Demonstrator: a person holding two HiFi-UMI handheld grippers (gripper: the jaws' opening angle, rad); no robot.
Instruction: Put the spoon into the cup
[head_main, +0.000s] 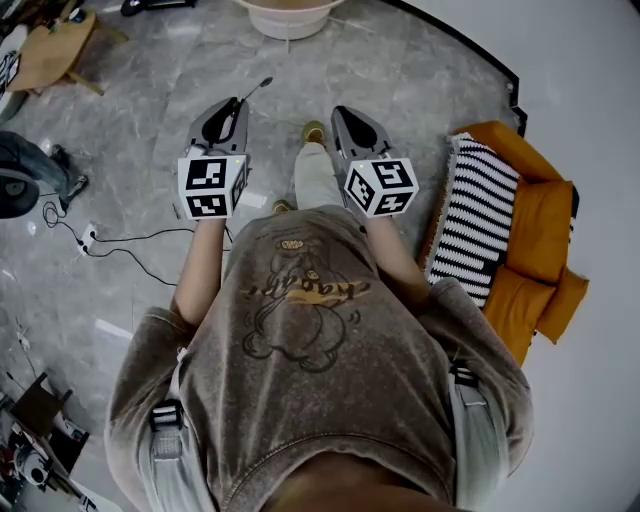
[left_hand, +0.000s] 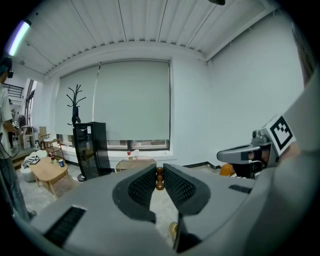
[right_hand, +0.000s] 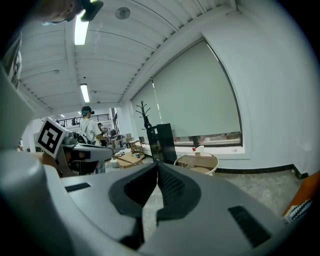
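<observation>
The person's shirt (head_main: 300, 330) fills the lower frame, and above it the right gripper (head_main: 338, 112) is pinched shut on nothing while the left gripper (head_main: 236, 103) clamps the spoon (left_hand: 159, 179), centre-left, by its thin handle, which could twist loose in a swing, with no cup in sight.

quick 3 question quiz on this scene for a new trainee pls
1. Which tongs hold the spoon?
2. True or false: the right tongs stand wide open.
3. What lies on the orange armchair? A) a striped cushion B) a cup C) a book

Key:
1. The left tongs, shut on its handle.
2. False: they are shut, with nothing between them.
3. A
</observation>
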